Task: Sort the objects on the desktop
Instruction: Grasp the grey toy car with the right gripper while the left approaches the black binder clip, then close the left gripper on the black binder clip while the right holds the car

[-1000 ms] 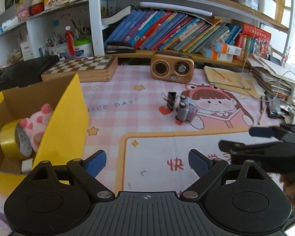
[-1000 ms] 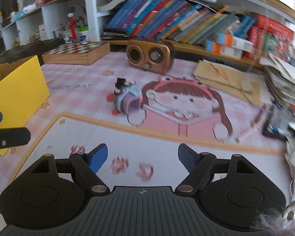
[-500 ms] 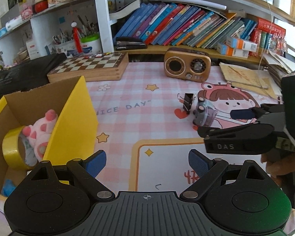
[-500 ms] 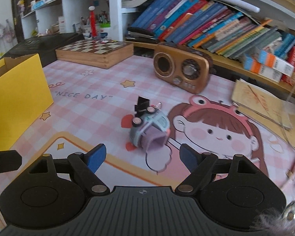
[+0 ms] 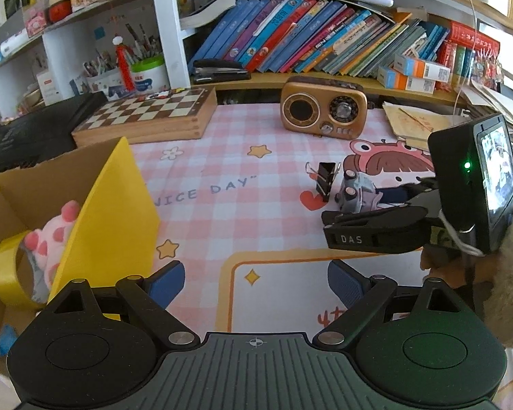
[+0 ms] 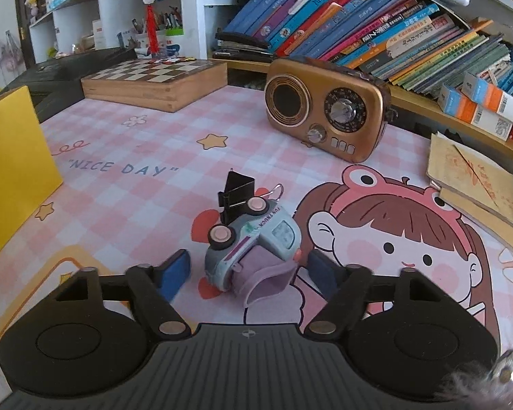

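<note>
On the pink mat [image 6: 126, 143] | toy truck [image 6: 253, 242] on its side, wheels up-left | right claw [image 6: 248, 273] spread astride | left claw [image 5: 256, 278] spread

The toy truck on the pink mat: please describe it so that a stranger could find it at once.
Start at the golden retro radio on the pink checkered desk mat. Nearer the camera lies a small grey-blue toy truck on its side, pink wheels up, between the open right gripper fingers. The black binder clip behind it is smaller and wheelless.

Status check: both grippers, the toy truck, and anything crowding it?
Right gripper open, fingers either side of toy truck, not closed. Left gripper open, empty. Binder clip right behind truck.
</note>
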Action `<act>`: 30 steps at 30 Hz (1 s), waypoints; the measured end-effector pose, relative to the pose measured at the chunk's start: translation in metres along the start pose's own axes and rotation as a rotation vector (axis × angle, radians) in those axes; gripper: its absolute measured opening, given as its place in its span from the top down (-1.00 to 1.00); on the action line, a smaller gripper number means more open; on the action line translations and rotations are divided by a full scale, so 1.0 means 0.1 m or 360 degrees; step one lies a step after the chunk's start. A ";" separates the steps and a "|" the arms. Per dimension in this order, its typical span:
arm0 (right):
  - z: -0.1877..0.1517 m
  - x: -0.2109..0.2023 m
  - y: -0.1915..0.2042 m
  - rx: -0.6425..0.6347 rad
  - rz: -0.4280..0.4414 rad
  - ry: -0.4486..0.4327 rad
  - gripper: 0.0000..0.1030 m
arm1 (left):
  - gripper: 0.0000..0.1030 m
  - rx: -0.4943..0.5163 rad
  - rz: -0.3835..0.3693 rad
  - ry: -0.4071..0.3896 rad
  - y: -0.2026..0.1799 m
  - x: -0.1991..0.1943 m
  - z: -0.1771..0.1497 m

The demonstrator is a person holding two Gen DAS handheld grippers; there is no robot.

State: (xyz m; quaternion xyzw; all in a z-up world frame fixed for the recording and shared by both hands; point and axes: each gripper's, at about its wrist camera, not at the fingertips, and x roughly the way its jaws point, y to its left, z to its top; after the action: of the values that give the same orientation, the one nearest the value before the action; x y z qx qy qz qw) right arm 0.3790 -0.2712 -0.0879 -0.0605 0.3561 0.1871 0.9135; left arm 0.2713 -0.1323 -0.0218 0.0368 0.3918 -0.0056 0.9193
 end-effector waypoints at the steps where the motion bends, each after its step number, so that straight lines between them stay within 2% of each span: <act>1: 0.00 -0.01 -0.01 0.0004 0.0000 -0.0012 -0.04 | -0.80 0.0005 -0.0001 -0.0003 -0.01 0.01 0.02; 7: 0.01 -0.14 -0.15 0.0052 0.0023 -0.0061 -0.03 | -0.80 0.0021 -0.0015 -0.0025 -0.09 0.14 0.17; 13: -0.07 -0.42 -0.51 0.0302 -0.0105 -0.0104 -0.03 | -0.80 0.0046 -0.0056 0.0017 -0.24 0.53 0.32; 19: -0.21 -0.74 -0.72 0.0410 -0.0168 -0.0141 -0.03 | -0.79 0.0041 -0.0100 -0.0027 -0.40 0.87 0.49; 20: -0.23 -0.80 -0.73 0.0413 -0.0171 -0.0145 -0.03 | -0.79 0.0048 -0.0098 -0.0041 -0.43 0.92 0.50; 22: -0.27 -0.88 -0.75 0.0416 -0.0170 -0.0149 -0.03 | -0.76 0.0077 -0.0021 -0.0048 -0.53 1.02 0.53; 23: -0.30 -0.92 -0.75 0.0418 -0.0163 -0.0149 -0.03 | -0.71 0.0076 0.0012 -0.0044 -0.57 1.08 0.55; 24: -0.33 -0.95 -0.76 0.0422 -0.0157 -0.0144 -0.03 | -0.55 0.0063 0.0012 -0.0048 -0.60 1.11 0.56; 27: -0.39 -0.98 -0.80 0.0442 -0.0169 -0.0110 -0.03 | -0.30 0.0041 -0.0004 -0.0063 -0.69 1.21 0.59; 30: -0.44 -1.01 -0.84 0.0453 -0.0181 -0.0095 -0.03 | -0.17 0.0065 -0.0007 -0.0076 -0.75 1.28 0.60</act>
State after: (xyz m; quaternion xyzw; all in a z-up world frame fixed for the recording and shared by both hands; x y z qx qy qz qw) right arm 0.3152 -0.3895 -0.0543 0.0552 0.3475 0.0845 0.9322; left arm 0.4001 -0.2095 -0.0772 0.0546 0.3696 -0.0167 0.9275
